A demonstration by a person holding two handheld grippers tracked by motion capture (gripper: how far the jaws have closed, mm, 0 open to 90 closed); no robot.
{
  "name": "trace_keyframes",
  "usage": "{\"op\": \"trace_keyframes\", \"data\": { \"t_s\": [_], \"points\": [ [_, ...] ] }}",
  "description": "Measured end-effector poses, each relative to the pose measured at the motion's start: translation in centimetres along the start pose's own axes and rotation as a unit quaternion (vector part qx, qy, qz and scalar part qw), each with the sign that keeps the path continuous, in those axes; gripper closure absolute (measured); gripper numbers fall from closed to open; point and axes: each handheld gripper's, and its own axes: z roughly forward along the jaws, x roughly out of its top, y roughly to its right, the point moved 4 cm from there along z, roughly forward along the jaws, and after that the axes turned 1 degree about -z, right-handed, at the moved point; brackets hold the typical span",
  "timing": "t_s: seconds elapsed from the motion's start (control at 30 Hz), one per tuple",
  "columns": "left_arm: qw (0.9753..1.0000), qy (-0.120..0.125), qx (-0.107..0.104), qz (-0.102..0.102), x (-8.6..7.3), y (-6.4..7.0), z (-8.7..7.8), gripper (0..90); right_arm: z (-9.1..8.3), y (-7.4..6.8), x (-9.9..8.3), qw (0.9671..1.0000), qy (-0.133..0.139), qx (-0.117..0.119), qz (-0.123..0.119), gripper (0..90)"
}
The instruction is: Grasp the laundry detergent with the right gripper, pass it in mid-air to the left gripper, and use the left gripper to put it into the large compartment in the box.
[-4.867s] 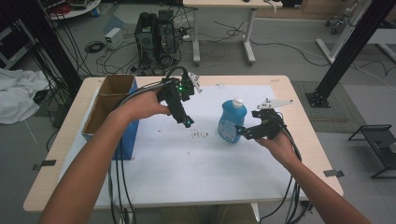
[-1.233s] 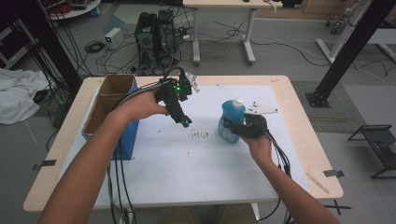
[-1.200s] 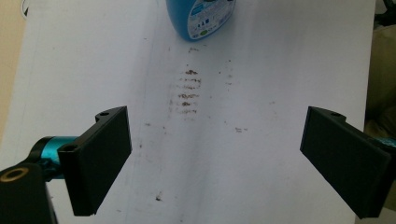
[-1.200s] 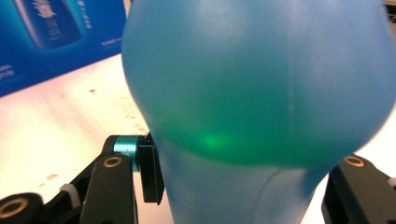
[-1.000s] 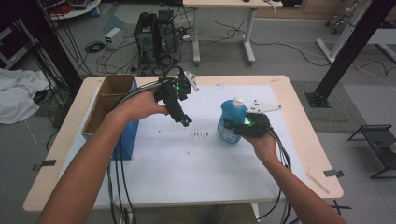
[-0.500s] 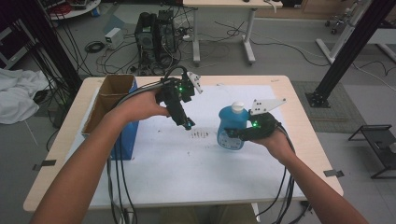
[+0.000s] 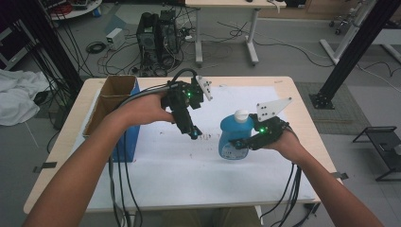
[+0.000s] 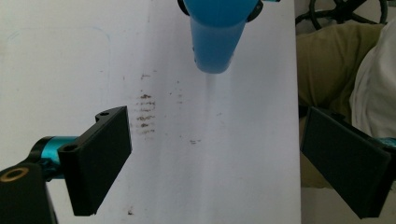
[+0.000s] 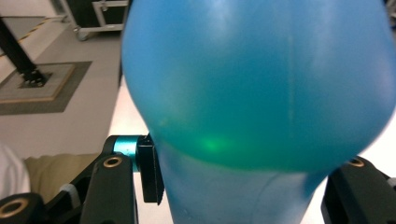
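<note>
Gripping a blue plastic bottle [image 7: 232, 138] at its narrow waist, the right gripper [image 7: 242, 143] holds it upright on the white paper sheet [image 7: 189, 170] covering the worktop [image 7: 302, 109].

The bottle is smooth and translucent, bulbous above a pinched waist, topped with a white cap [image 7: 241, 114]; in the right gripper view its rounded body [image 9: 261, 84] bulges over the black jaws, which press against either side of the waist. The left gripper [image 7: 194, 134] hangs tilted over the sheet just left of the bottle, its flat black jaws spread wide and holding nothing, above a patch of small brown smudges [image 8: 144, 114] on the paper. A brown cardboard box [image 7: 111, 101] with a blue side stands at the worktop's left edge.
</note>
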Motion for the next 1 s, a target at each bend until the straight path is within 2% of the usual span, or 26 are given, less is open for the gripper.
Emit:
{"op": "trace_keyframes", "data": {
  "t_s": [0.03, 0.2, 0.3, 0.33, 0.5, 0.63, 0.7, 0.73, 0.77, 0.83, 0.9, 0.93, 0.97, 1.0],
  "points": [
    [1.0000, 0.000, 0.000, 0.000, 0.0, 0.0, 0.0, 8.8, 0.2, 0.0, 0.1, 0.9999, 0.001, 0.004, -0.011, 42.8],
    [1.0000, -0.003, -0.002, 0.002, 0.8, 0.8, -0.6, 8.8, 0.7, -0.8, 0.3, 0.9996, -0.013, 0.023, -0.009, 42.9],
    [1.0000, -0.005, -0.002, 0.004, 1.1, 1.0, -0.7, 8.8, 0.9, -1.0, 0.4, 0.9996, -0.014, 0.025, -0.009, 42.9],
    [1.0000, -0.006, -0.002, 0.004, 1.3, 1.2, -0.7, 8.8, 1.1, -0.8, 0.4, 0.9995, -0.012, 0.022, -0.020, 42.9],
    [0.9998, -0.016, -0.006, 0.013, 2.4, 1.8, -0.4, 8.8, 1.7, -1.3, 0.9, 0.9994, -0.014, 0.028, -0.015, 43.0],
    [0.9995, -0.024, -0.009, 0.017, 3.1, 2.0, -0.1, 8.8, 2.8, -1.6, 1.6, 0.9986, -0.026, 0.035, -0.029, 43.0],
    [0.9995, -0.023, -0.010, 0.019, 3.4, 2.1, 0.0, 8.8, 3.0, -1.8, 1.8, 0.9987, -0.025, 0.035, -0.026, 43.0],
    [0.9994, -0.025, -0.013, 0.019, 3.5, 2.2, 0.0, 8.8, 3.5, -1.7, 2.1, 0.9983, -0.022, 0.038, -0.039, 43.0],
    [0.9993, -0.025, -0.009, 0.026, 3.7, 2.1, 0.0, 8.8, 3.6, -1.8, 2.1, 0.9982, -0.027, 0.040, -0.035, 43.0],
    [0.9994, -0.026, -0.014, 0.019, 3.8, 2.4, 0.1, 8.8, 3.7, -1.9, 2.2, 0.9981, -0.032, 0.040, -0.034, 43.0],
    [0.9993, -0.027, -0.014, 0.020, 4.0, 2.4, 0.1, 8.8, 4.2, -1.7, 2.4, 0.9980, -0.026, 0.036, -0.046, 43.0],
    [0.9993, -0.030, -0.013, 0.020, 4.1, 2.4, 0.2, 8.8, 4.2, -1.8, 2.5, 0.9983, -0.029, 0.037, -0.036, 43.1],
    [0.9993, -0.031, -0.009, 0.020, 4.2, 2.4, 0.4, 8.8, 4.5, -1.7, 2.6, 0.9979, -0.027, 0.035, -0.047, 43.0],
    [0.9992, -0.033, -0.008, 0.020, 4.2, 2.3, 0.5, 8.8, 4.5, -1.8, 2.6, 0.9983, -0.031, 0.036, -0.034, 43.1]
  ]
}}
